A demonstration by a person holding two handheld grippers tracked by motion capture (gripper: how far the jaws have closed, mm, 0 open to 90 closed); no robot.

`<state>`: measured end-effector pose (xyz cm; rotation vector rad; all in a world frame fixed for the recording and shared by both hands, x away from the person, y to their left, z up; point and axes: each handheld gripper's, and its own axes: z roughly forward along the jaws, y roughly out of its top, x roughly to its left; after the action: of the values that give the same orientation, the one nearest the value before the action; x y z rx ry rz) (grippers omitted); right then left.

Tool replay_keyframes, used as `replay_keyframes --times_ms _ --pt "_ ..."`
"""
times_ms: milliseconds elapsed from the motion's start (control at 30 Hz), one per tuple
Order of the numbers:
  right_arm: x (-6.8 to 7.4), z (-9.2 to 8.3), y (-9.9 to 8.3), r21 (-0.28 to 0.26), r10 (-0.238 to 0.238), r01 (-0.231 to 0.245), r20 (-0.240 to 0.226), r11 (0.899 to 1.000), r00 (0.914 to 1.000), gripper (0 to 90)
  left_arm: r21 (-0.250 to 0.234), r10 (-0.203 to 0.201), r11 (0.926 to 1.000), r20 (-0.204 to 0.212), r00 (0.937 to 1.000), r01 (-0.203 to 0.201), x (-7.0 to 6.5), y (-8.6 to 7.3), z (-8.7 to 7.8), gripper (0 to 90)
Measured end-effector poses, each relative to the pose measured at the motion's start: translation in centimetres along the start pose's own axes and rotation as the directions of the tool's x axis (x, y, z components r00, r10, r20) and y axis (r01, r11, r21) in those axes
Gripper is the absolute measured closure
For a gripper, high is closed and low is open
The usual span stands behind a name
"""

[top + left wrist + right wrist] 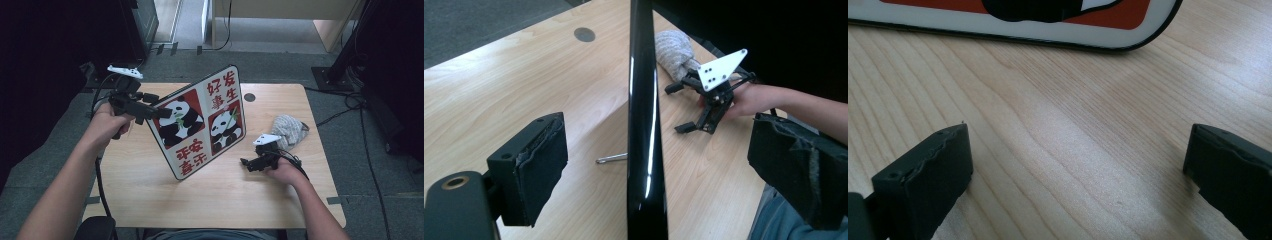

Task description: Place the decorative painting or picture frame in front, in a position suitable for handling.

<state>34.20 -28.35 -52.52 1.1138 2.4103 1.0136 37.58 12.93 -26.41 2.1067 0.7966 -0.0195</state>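
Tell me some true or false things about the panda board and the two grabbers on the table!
1. The black-edged panda picture board stands tilted on the light wooden table. True.
2. The left gripper squeezes the board's edge. False: the edge lies between open jaws, untouched.
3. The right gripper holds the grey knitted cloth. False: its jaws are open and empty; the cloth lies beyond it.
4. A thin metal rod lies on the table. True.

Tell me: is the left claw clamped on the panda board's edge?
Apart. The left gripper view shows bare table between the panda board and both pads of the left claw.
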Motion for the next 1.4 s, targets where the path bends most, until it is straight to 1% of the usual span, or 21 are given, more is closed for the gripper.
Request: replay_keyframes --times_ms 33,200,300,433,467,500,533,567,600,667,700,800,900,933,967,1067,1200,1267,1333,1367,1400 --pt "0.0 0.0 0.0 0.000 0.000 0.000 0.000 1.000 1.0000 0.0 -0.004 -0.003 1.0000 -0.005 1.0000 0.003 0.1 -0.6 -0.2 9.1" --pt "0.0 0.0 0.0 0.000 0.000 0.000 -0.001 1.000 1.0000 0.0 0.001 -0.005 1.0000 -0.008 1.0000 0.005 0.1 -1.5 -0.1 9.1" --pt "0.0 0.0 0.0 -0.001 0.001 -0.001 -0.001 1.000 1.0000 0.0 -0.016 -0.001 0.9999 -0.014 0.9999 0.000 -0.1 -2.6 0.0 9.1" --pt "0.0 0.0 0.0 -0.001 0.001 -0.001 -0.001 1.000 1.0000 0.0 -0.025 0.001 0.9997 -0.030 0.9995 -0.002 -0.2 -3.4 0.0 9.2" --pt "0.0 0.0 0.0 -0.001 0.001 -0.001 -0.001 1.000 1.0000 0.0 -0.032 0.000 0.9995 -0.035 0.9994 -0.001 -0.3 -3.9 0.1 9.7" --pt "0.0 0.0 0.0 0.000 0.003 -0.003 -0.001 1.000 1.0000 0.0 -0.032 -0.004 0.9995 -0.035 0.9994 0.003 -0.3 -4.6 0.2 14.5" --pt "0.0 0.0 0.0 0.000 0.003 -0.003 -0.001 1.000 1.0000 0.0 -0.032 -0.004 0.9995 -0.035 0.9994 0.003 -0.3 -4.6 0.2 13.9" --pt "0.0 0.0 0.0 -0.001 0.003 -0.003 0.000 1.000 1.0000 0.0 -0.040 -0.013 0.9991 -0.029 0.9995 0.012 -0.3 -5.3 0.3 14.0" --pt "0.0 0.0 0.0 -0.001 0.003 -0.003 0.000 1.000 1.0000 0.0 -0.040 -0.013 0.9991 -0.029 0.9995 0.012 -0.3 -5.3 0.3 13.9" --pt "0.0 0.0 0.0 0.000 0.002 -0.002 0.000 1.000 1.0000 0.0 -0.048 -0.007 0.9988 -0.035 0.9993 0.006 -0.4 -5.9 0.3 13.7" --pt "0.0 0.0 0.0 -0.001 0.002 -0.002 0.001 1.000 1.0000 0.0 -0.063 -0.002 0.9980 -0.033 0.9994 0.000 -0.4 -6.3 0.3 13.6" --pt "0.0 0.0 0.0 -0.001 0.002 -0.002 0.001 1.000 1.0000 0.0 -0.075 0.003 0.9971 -0.033 0.9995 -0.006 -0.4 -6.8 0.2 13.6" --pt "0.0 0.0 0.0 0.000 0.002 -0.002 0.001 1.000 1.0000 0.0 -0.066 0.012 0.9977 -0.036 0.9993 -0.014 -0.4 -7.4 0.2 13.7" --pt "0.0 0.0 0.0 0.000 0.002 -0.002 0.001 1.000 1.0000 0.0 -0.059 0.003 0.9982 -0.036 0.9993 -0.005 -0.4 -7.6 0.2 13.7" --pt "0.0 0.0 0.0 0.000 0.004 -0.004 0.003 1.000 1.0000 0.0 -0.059 -0.018 0.9981 -0.027 0.9995 0.016 -0.3 -8.0 0.3 13.7" --pt "0.0 0.0 0.0 -0.001 0.005 -0.005 0.005 1.000 1.0000 0.0 -0.062 -0.023 0.9979 -0.022 0.9995 0.022 -0.3 -8.6 0.4 13.8" --pt "0.1 0.0 0.0 -0.002 0.011 -0.011 0.011 1.000 0.9999 0.0 -0.065 -0.051 0.9966 -0.006 0.9987 0.050 0.1 -9.5 0.8 13.9" --pt "0.2 0.0 0.0 -0.003 0.019 -0.019 0.021 1.000 0.9996 0.0 -0.087 -0.054 0.9946 0.025 0.9982 0.056 0.3 -10.0 0.9 13.9" --pt "0.2 0.0 0.0 -0.004 0.021 -0.021 0.022 1.000 0.9995 0.0 -0.090 -0.056 0.9942 0.037 0.9978 0.059 0.4 -10.1 0.9 13.8" --pt "0.2 0.0 0.0 -0.002 0.020 -0.020 0.023 1.000 0.9995 0.0 -0.079 -0.062 0.9949 0.012 0.9980 0.063 0.3 -10.2 1.2 13.8" --pt "0.2 0.0 0.0 -0.002 0.020 -0.020 0.023 1.000 0.9995 0.0 -0.079 -0.062 0.9949 0.012 0.9980 0.063 0.3 -10.2 1.2 13.8"
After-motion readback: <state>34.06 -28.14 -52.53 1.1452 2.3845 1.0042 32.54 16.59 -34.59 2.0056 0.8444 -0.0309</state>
